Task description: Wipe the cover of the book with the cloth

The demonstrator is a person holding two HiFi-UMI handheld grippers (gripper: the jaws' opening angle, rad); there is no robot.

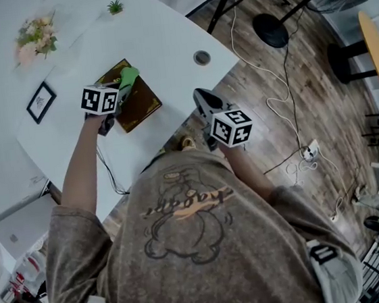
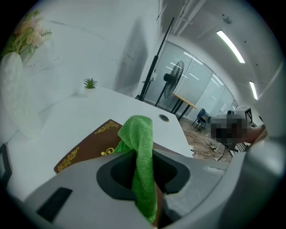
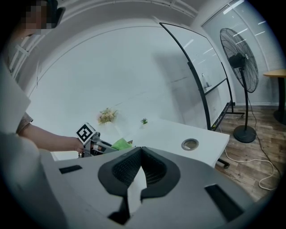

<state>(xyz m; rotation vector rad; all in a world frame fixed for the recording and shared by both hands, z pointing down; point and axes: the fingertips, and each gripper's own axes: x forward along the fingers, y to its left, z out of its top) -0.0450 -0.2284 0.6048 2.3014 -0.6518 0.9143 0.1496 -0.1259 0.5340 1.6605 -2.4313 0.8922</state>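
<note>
Bare table (image 1: 163, 42) surrounds the book (image 1: 140, 102); plant (image 1: 115, 7) and frame (image 1: 40, 102) stand well apart.

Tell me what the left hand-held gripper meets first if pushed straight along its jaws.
Probably the book: its brown cover lies just beyond the left hand-held gripper, which is shut on the green cloth, so the cloth's bunched end would touch it first. Height above the cover is unclear.

An office: white desk (image 1: 157, 42) with cable grommet (image 1: 202, 58), glass partitions (image 2: 201, 85), ceiling strip lights (image 2: 230, 46), pedestal fan (image 3: 239, 49).
</note>
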